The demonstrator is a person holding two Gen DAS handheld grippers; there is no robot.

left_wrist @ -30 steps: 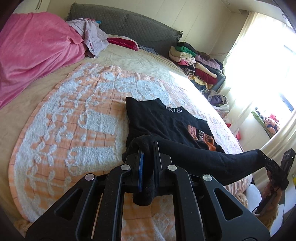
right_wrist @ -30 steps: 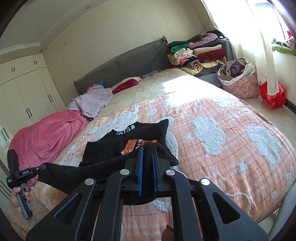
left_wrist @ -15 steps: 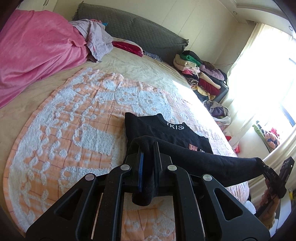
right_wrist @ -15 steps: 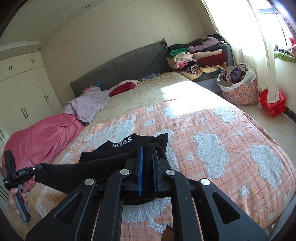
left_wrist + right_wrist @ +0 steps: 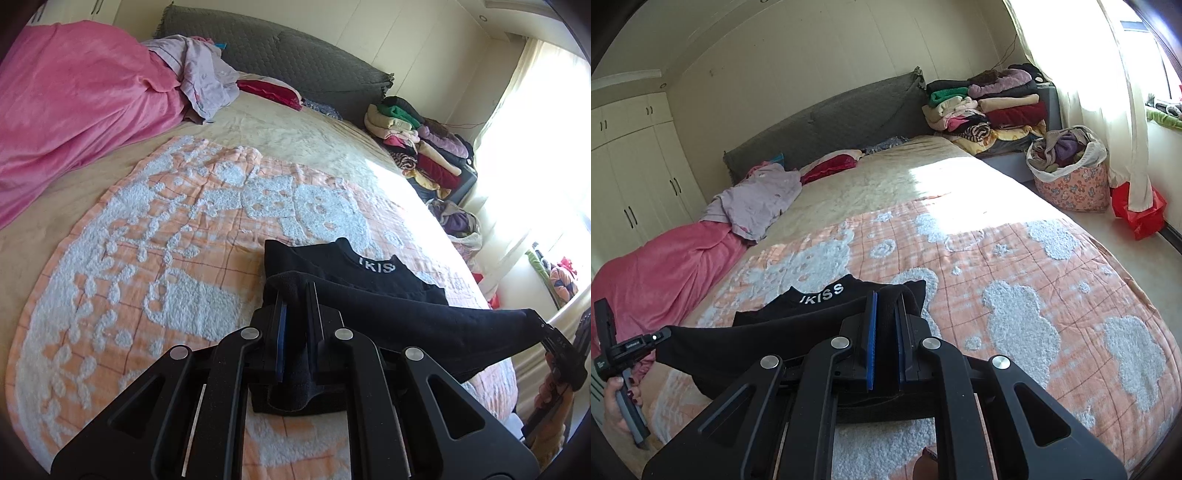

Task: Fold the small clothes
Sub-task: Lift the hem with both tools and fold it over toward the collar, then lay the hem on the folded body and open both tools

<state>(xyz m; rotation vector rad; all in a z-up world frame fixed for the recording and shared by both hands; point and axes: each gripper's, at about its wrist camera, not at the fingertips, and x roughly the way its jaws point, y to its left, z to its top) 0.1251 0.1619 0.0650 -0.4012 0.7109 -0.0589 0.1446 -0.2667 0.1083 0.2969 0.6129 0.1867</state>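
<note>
Grippers, left [image 5: 295,310] and right [image 5: 884,317], clamped on black top [image 5: 369,295], hem stretched taut over orange-and-white blanket [image 5: 147,258], collar at twelve o'clock.

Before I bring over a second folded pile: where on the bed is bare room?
Free: the orange-and-white patterned blanket right of the black top, and the cream sheet below the grey headboard. Crowded: the pink blanket and lilac garment on the left side.

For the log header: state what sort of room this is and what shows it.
A bedroom, in a home: a large bed with a grey padded headboard, white built-in wardrobes, and folded clothes stacked beside it.
</note>
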